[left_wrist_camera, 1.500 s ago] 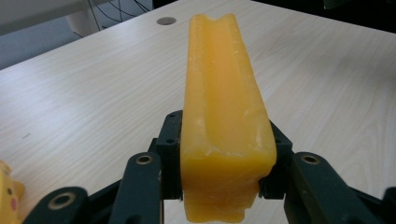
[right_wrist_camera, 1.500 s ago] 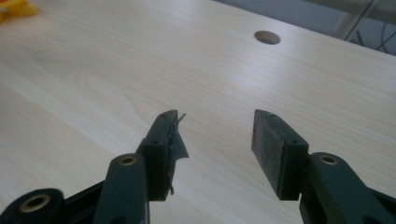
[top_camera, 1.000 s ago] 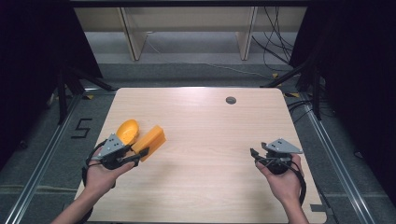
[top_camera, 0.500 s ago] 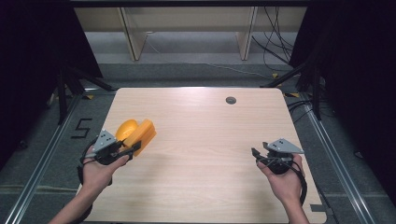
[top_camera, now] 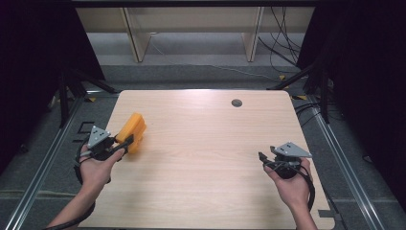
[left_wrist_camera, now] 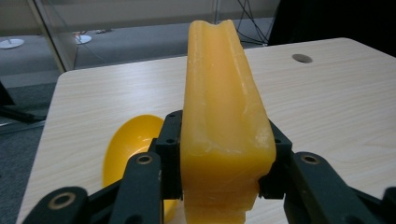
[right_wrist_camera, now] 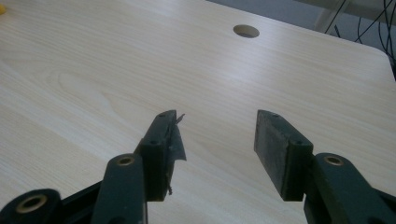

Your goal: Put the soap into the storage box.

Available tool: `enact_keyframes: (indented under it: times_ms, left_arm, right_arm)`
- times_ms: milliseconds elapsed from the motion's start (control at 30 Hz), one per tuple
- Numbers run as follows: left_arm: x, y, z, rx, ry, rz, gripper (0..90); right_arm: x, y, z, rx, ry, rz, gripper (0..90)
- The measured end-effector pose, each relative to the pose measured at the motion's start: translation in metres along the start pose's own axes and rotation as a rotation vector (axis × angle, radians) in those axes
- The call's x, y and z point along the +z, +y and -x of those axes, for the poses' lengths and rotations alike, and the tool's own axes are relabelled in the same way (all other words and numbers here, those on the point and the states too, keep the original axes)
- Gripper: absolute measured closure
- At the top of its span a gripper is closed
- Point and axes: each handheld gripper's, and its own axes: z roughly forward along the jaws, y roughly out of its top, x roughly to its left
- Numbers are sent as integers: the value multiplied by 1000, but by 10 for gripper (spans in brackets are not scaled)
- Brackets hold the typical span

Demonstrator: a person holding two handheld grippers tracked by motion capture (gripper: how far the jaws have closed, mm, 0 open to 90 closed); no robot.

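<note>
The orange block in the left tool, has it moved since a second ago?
Yes. The orange block, clamped in the left tool, has shifted toward the table's left edge, farther from the round hole.

We see a pale wooden table (top_camera: 206, 158) with a small round hole (top_camera: 236, 102) near its far edge. At the left edge our left gripper (top_camera: 125, 142) clamps an orange block (top_camera: 132, 130), lifted and tilted. Near the right front corner our right gripper (top_camera: 262, 159) points across the table, its jaws apart with nothing between them.
</note>
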Motion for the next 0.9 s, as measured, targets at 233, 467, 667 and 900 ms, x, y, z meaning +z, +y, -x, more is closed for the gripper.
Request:
enact_keyframes:
  times_ms: [233, 467, 667, 900]
  left_arm:
    - [9, -3, -13, -19, 63, -3, 603]
    - [19, -7, -22, -34, 124, -40, 602]
    - [27, -9, -26, -40, 154, -49, 602]
    - [35, -12, -29, -51, 170, -60, 602]
  right_arm:
    - [2, 0, 4, -46, -10, 14, 497]
    - [2, 0, 2, -25, 9, 6, 495]
    - [2, 0, 2, -35, -2, 9, 494]
    - [2, 0, 1, -23, 0, -2, 492]
